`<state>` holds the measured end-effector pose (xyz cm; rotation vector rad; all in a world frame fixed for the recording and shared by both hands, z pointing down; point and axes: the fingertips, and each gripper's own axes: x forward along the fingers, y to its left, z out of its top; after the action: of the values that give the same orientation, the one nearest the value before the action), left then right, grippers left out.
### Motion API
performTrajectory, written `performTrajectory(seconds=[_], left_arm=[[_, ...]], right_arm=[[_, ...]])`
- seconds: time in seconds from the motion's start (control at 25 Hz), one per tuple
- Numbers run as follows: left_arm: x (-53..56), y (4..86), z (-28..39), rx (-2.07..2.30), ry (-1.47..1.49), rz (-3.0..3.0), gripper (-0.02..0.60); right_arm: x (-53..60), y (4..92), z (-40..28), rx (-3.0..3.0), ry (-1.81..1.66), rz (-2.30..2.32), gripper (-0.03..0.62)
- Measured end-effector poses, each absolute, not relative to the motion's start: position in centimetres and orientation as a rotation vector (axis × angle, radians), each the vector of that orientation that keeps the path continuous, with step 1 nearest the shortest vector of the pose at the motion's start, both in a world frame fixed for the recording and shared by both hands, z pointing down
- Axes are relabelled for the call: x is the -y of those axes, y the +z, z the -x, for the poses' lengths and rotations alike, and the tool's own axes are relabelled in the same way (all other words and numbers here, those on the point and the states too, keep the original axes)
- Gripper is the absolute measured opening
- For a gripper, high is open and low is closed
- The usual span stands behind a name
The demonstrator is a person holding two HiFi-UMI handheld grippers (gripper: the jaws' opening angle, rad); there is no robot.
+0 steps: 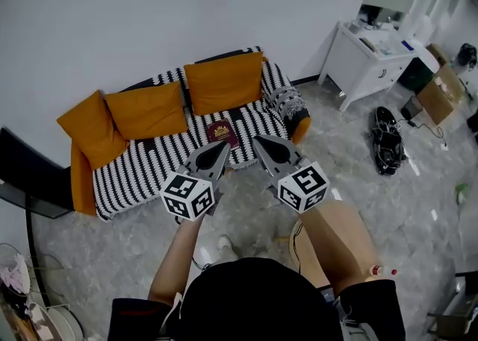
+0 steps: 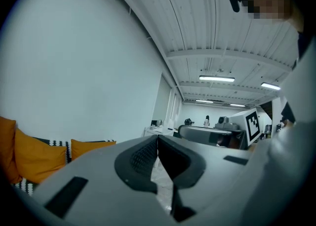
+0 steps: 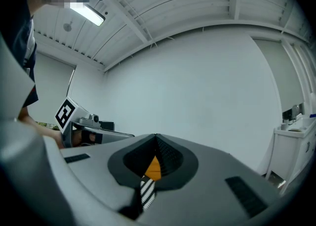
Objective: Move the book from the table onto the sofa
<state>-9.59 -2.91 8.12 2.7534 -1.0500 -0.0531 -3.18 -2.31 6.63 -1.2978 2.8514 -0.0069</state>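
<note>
- Book (image 1: pixel 222 133), small, maroon and flat, lies on the striped black-and-white sofa (image 1: pixel 142 164); it looks light and stiff, best pinched at an edge.
- Left tongs (image 1: pixel 221 146), right tongs (image 1: pixel 258 141): closed, empty.

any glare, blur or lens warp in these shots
Head view: even, soft light, sharp enough to show the book on the sofa, mild bending at the edges. Left gripper view: strong fisheye, dark corners, ceiling lights blown out. Right gripper view: same warp, a bright strip light, the right claw slightly soft.
</note>
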Motion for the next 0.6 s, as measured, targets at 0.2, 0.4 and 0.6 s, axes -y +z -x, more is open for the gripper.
performTrajectory(seconds=[0.2, 0.4, 0.6], left_arm=[[2.39, 7.97, 9.47, 1.041, -0.075, -2.741, 0.017], [2.28, 8.10, 9.87, 1.057, -0.084, -2.723, 0.017], [2.27, 8.23, 9.96, 1.043, -0.103, -2.703, 0.017]], right_arm=[[2.13, 6.72, 2.66, -2.826, -0.012, 1.318, 0.015], [1.78, 6.77, 2.62, -2.824, -0.013, 1.322, 0.015], [1.67, 6.86, 2.61, -2.822, -0.018, 1.322, 0.015]])
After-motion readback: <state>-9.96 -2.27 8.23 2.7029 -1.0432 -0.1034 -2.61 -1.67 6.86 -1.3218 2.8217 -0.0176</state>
